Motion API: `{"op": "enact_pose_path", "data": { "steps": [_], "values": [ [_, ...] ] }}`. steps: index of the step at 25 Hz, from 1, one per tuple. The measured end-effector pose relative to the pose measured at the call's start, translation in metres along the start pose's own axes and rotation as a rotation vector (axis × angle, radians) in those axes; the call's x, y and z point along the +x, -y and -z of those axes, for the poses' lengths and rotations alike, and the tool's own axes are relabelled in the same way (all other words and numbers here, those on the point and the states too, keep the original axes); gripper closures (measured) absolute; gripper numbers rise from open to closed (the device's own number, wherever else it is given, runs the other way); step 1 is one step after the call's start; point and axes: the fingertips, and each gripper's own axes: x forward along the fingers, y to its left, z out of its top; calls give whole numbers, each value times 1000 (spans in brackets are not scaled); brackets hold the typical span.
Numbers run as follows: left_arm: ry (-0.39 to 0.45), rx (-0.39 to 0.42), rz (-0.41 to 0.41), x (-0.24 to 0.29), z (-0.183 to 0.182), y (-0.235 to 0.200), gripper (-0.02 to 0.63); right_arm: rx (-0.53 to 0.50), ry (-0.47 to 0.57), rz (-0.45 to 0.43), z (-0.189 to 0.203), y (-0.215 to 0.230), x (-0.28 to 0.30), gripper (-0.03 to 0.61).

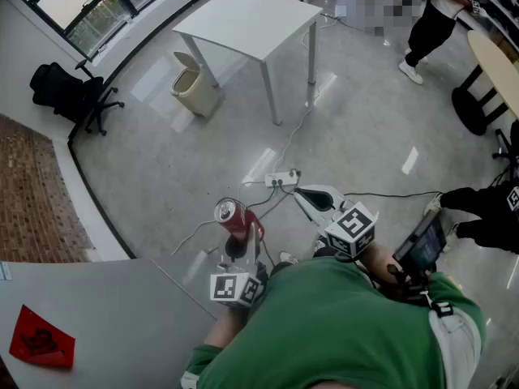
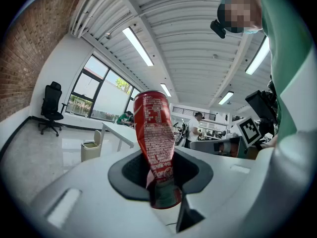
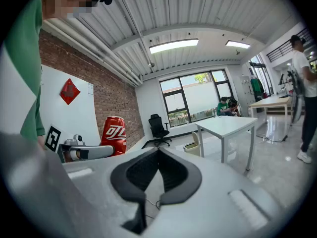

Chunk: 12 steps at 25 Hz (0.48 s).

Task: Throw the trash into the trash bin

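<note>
Ceiling lights point(image 2: 137, 46) show only in gripper views; left claw point(image 2: 162, 175) clamps can point(image 2: 154, 133).

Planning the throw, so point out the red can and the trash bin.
red can point(image 2: 154, 133): left gripper view, on its printed side.
trash bin point(image 1: 203, 100): head view, on its outer wall.

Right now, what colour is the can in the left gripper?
Red can, white print; left gripper view.
</note>
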Motion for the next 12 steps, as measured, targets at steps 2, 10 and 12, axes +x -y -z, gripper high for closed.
{"op": "enact_pose_path", "data": {
  "steps": [2, 10, 12],
  "values": [
    [3, 0, 4, 0, 0, 0, 505, -24, 0, -15, 1, -2, 1, 575],
    [5, -4, -2, -1, 0, -2, 505, -29, -9, -21, -2, -3, 5, 575],
    [3, -6, -4, -2, 0, -2, 505, -37, -25, -27, 2, -5, 6, 575]
  ]
}}
